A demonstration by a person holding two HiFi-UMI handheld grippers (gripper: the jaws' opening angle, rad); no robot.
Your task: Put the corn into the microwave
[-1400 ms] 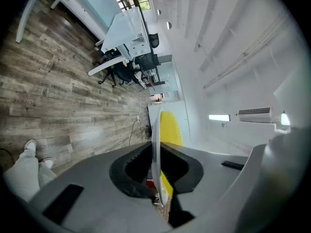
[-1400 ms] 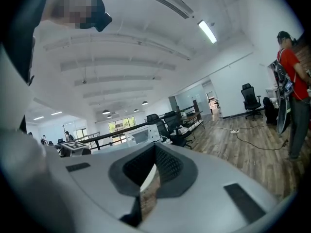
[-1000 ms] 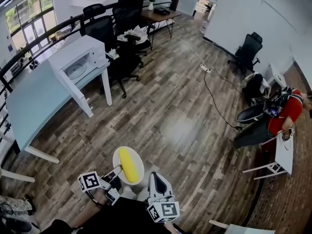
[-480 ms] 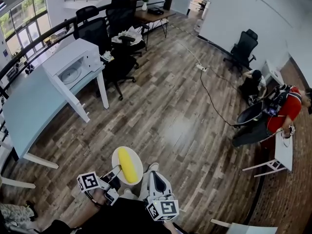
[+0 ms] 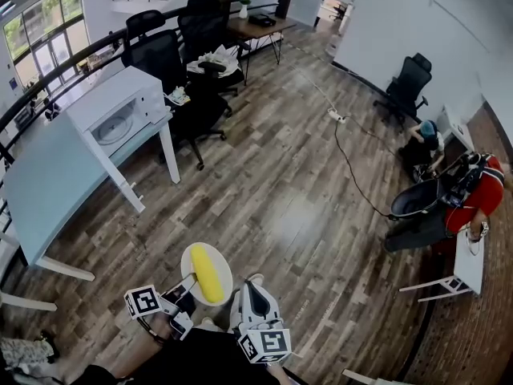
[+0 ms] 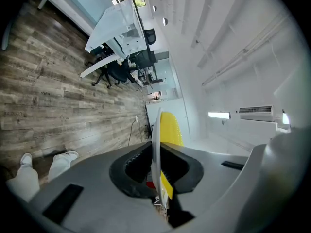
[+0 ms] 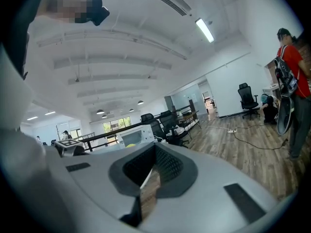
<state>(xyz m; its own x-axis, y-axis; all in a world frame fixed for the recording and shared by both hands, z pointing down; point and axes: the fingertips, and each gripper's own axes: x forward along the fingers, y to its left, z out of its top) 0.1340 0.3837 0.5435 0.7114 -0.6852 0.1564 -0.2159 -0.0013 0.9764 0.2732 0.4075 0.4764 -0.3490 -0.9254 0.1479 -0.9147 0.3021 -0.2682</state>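
Observation:
A yellow corn cob lies on a small white plate, carried above the wood floor. My left gripper is shut on the plate's near rim. In the left gripper view the plate shows edge-on between the pads, with the corn on its far side. My right gripper is beside the plate to the right, shut with nothing in it. The white microwave stands with its door open on the pale blue table at the far left; it also shows in the right gripper view.
Black office chairs stand behind the table, with a dark desk beyond. A power strip and cable cross the floor. At the right a person in red stands by a white side table. Another chair is by the wall.
The plate with the corn stays in my left gripper's grip. The room has shifted slightly in the head view as I move across the floor. Both grippers keep their places at the view's bottom.

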